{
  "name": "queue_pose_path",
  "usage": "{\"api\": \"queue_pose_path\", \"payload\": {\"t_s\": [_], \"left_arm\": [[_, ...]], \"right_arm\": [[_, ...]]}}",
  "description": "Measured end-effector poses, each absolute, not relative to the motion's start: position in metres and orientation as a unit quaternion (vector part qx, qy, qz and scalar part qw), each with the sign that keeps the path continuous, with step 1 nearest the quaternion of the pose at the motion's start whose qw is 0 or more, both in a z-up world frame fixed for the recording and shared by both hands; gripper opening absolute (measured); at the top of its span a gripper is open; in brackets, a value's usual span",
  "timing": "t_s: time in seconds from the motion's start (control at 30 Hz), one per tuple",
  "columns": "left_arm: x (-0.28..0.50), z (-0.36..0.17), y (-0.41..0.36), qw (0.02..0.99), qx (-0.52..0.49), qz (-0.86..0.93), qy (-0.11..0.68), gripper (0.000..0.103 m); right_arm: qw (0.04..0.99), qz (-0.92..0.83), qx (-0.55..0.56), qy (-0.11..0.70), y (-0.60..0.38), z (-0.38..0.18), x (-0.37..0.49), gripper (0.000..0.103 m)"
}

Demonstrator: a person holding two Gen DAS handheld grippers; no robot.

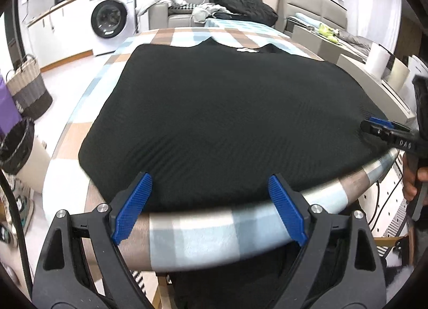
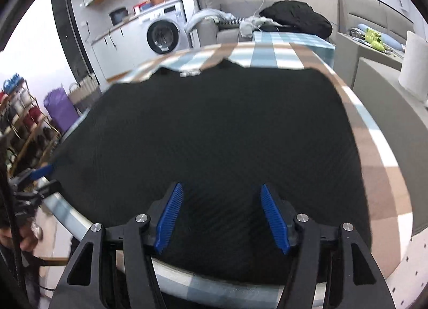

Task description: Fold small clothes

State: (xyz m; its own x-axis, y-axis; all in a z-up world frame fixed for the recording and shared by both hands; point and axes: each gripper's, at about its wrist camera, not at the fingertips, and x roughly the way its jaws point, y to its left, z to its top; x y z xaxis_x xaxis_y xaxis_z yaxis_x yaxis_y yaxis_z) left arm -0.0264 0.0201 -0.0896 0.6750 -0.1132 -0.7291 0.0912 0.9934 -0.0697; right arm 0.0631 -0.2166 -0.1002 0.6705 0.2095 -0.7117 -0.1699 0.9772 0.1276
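— Blue pads of the left claw (image 1: pixel 210 206) stand wide apart at the bottom of the frame, over the near hem of the black garment (image 1: pixel 227 110), nothing between them
— And the right claw (image 2: pixel 222 216)?
— Parted too, empty above the cloth. That garment lies flat across the centre of the checked tabletop (image 1: pixel 203 231), collar toward the upper edge

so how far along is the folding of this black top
Done: the black garment lies spread flat on the checked table cover, label at the far edge. In hand: nothing; left gripper and right gripper hover open over its near hem. Left: every fold.
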Motion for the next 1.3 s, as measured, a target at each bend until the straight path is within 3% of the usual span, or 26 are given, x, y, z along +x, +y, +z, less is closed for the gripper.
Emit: {"api": "queue_pose_path", "payload": {"t_s": [0.17,0.47,0.8,0.87,0.97,1.03,1.07,1.13,1.3], "left_arm": [[-0.039,-0.085,0.034,0.917,-0.034,-0.032,0.395,0.088],[-0.047,-0.091,0.082,0.899,-0.186,-0.016,0.396,0.088],[-0.019,-0.092,0.085,0.907,-0.185,0.025,0.378,0.087],[-0.009,-0.094,0.087,0.910,-0.182,0.039,0.370,0.082],[0.008,-0.095,0.088,0.912,-0.180,0.051,0.365,0.060],[0.015,-0.094,0.086,0.915,-0.180,0.045,0.359,0.032],[0.016,-0.091,0.084,0.919,-0.176,0.043,0.349,0.026],[0.015,-0.084,0.078,0.929,-0.157,0.046,0.332,0.018],[0.009,-0.081,0.076,0.933,-0.144,0.044,0.326,0.016]], "right_arm": [[0.919,0.094,-0.018,0.383,-0.208,-0.106,0.048,0.066],[0.919,0.092,-0.015,0.383,-0.207,-0.104,0.041,0.077],[0.921,0.091,-0.027,0.379,-0.204,-0.104,0.046,0.081],[0.921,0.091,-0.026,0.378,-0.204,-0.104,0.046,0.081],[0.921,0.092,-0.026,0.377,-0.205,-0.104,0.047,0.081],[0.921,0.092,-0.027,0.377,-0.204,-0.104,0.047,0.081],[0.921,0.092,-0.029,0.376,-0.204,-0.105,0.047,0.081],[0.922,0.092,-0.031,0.376,-0.202,-0.105,0.046,0.081],[0.921,0.095,-0.024,0.376,-0.203,-0.104,0.045,0.081]]}}
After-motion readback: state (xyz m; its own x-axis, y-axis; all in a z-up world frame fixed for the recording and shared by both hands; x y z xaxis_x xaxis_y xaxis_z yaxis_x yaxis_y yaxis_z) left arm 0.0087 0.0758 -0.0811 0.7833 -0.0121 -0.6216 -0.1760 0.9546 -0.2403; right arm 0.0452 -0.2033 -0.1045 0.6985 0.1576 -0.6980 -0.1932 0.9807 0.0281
